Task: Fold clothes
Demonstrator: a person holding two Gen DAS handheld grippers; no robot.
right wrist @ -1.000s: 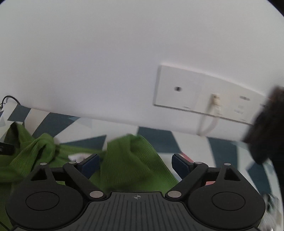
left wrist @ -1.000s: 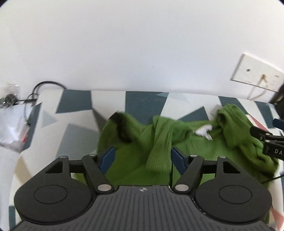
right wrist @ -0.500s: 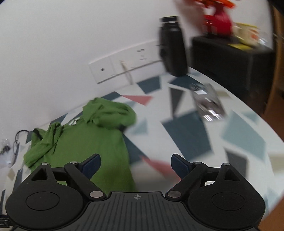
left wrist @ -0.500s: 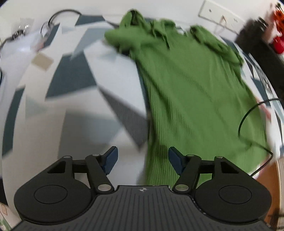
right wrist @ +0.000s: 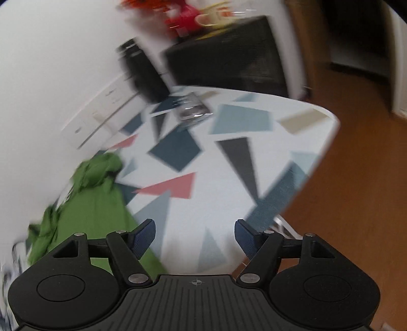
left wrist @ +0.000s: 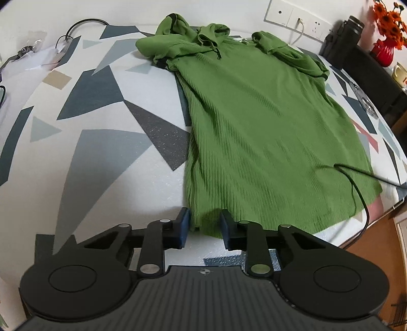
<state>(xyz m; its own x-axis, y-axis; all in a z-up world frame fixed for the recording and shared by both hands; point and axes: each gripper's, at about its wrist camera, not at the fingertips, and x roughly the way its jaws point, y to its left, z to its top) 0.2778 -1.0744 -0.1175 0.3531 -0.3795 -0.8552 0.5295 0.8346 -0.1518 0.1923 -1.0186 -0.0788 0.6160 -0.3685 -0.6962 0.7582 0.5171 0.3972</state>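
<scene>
A green ribbed shirt (left wrist: 254, 114) lies spread flat on the patterned table (left wrist: 101, 152), collar and bunched sleeves at the far end, hem toward me. My left gripper (left wrist: 204, 226) sits low over the near left hem corner. Its jaws are closing, and the corner lies between the blue pads (left wrist: 184, 224) without being visibly pinched. In the blurred right wrist view the green shirt (right wrist: 96, 203) runs along the left. My right gripper (right wrist: 194, 234) hovers beside its right edge over bare table (right wrist: 254, 122); its jaws are closing with nothing between them.
A black cable (left wrist: 356, 183) crosses the shirt's near right corner. A wall socket (left wrist: 292, 15), black bottle (left wrist: 353, 25), red vase (left wrist: 384, 48) and dark cabinet (left wrist: 376, 76) stand at far right. Plastic bags (left wrist: 38, 56) lie far left. The wooden floor (right wrist: 356, 178) shows past the table edge.
Both grippers pulled back from the collar end to the hem end. The left one lowered and narrowed around the hem corner. The right one rolled, swung toward the table's right edge and narrowed.
</scene>
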